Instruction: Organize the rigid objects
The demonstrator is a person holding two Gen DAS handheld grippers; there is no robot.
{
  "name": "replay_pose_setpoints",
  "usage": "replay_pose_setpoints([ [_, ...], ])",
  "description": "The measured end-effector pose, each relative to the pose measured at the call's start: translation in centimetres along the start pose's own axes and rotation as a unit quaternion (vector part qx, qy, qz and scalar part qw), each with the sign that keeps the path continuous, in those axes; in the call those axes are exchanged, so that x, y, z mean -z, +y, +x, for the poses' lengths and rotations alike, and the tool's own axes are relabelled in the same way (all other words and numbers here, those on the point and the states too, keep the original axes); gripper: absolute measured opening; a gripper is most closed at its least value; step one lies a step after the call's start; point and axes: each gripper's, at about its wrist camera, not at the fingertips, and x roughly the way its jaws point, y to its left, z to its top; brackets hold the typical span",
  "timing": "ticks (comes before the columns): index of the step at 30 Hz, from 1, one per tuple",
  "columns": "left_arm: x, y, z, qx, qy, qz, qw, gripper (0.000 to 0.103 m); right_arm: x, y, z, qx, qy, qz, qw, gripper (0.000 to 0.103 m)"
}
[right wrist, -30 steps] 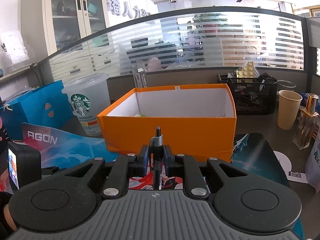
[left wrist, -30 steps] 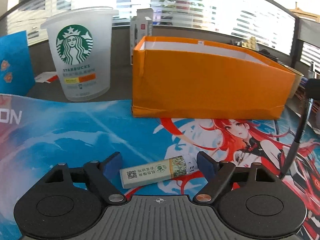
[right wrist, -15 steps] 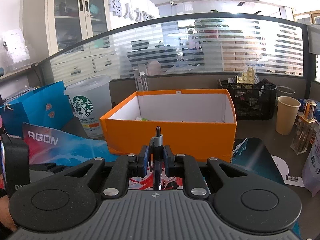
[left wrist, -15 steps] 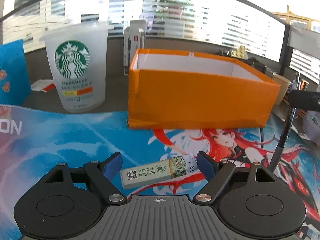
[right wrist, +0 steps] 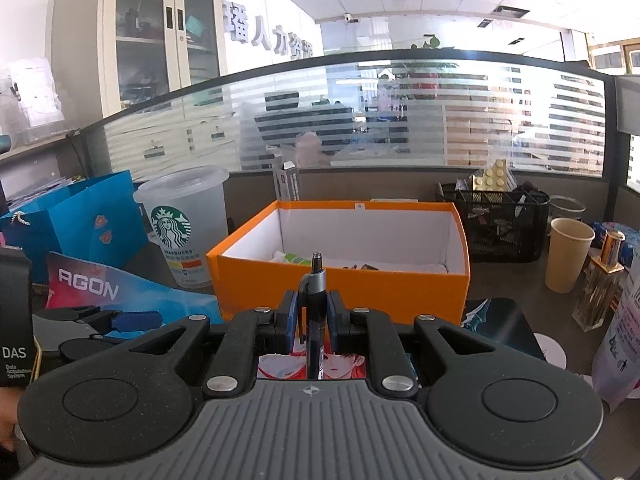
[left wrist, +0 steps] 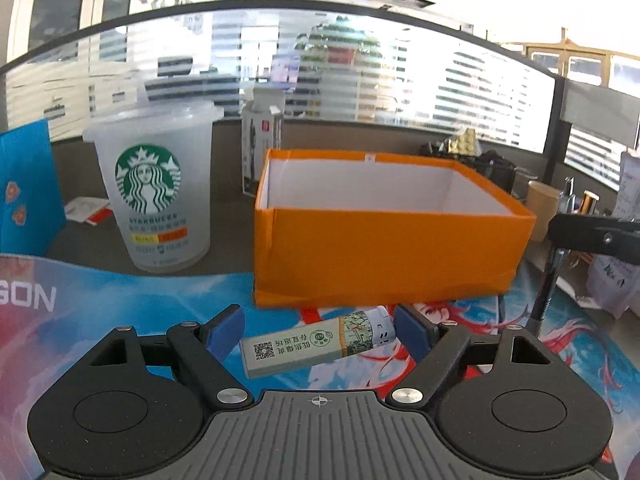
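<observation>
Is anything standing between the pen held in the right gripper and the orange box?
Nothing visible. The right gripper holds the pen upright just short of the orange box, whose open top is uncovered; only the near wall has to be cleared.

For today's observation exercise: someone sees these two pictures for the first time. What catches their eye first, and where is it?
The open orange box dominates the middle of both views, sitting on the colourful anime desk mat. A frosted Starbucks cup stands to its left. Up close, the right claw grips a dark pen upright, and the left claw holds a small green-labelled box crosswise.
</observation>
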Motion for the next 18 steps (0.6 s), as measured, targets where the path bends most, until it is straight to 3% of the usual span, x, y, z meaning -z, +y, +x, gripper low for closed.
replay_pose_setpoints([
  [8, -2.2, -0.4, -0.8, 0.009, -0.027, 0.009, 0.9996, 0.082, -1.4, 0.3, -0.2, 0.005, -0.016, -0.005, 1.0, 0.014],
  [18, -6.7, -0.8, -0.3, 0.01, -0.068, 0.017, 0.9975, 0.082, -5.7, -0.1, 0.3, 0.019, -0.059, -0.013, 0.998, 0.014],
])
